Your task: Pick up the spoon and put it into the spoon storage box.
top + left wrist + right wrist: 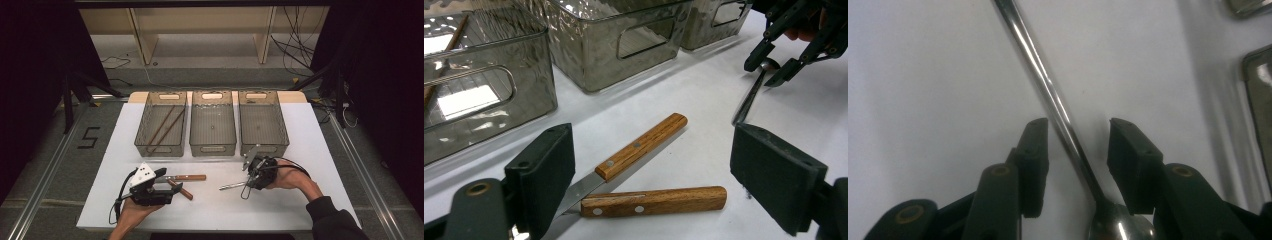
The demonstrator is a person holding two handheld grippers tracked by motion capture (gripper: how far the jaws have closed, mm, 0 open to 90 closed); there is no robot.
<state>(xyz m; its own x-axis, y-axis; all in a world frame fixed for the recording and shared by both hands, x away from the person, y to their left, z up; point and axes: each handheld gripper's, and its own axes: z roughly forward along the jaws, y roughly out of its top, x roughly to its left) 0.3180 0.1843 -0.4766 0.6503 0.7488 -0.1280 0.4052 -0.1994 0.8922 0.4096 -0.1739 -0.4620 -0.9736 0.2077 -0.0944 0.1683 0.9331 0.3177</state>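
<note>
A metal spoon [232, 186] lies on the white table, its handle pointing left. My right gripper [248, 180] straddles it near the bowl; in the right gripper view the handle [1048, 85] runs between the two pads of this gripper [1075, 135] with a gap on each side, so the jaws are open. Two wooden-handled knives [187, 177] [182, 191] lie crossed at the front left. My left gripper [169, 186] rests beside them, open, and both knives [641, 146] [654, 201] lie between and ahead of the wide-apart pads of the left gripper [651, 150].
Three translucent grey bins stand in a row at the back: left bin [159, 148], middle bin [212, 149] and right bin [280, 125]. The left one holds brown chopsticks [165, 127]. White table [310, 150] spreads around them; dark floor and cables lie beyond.
</note>
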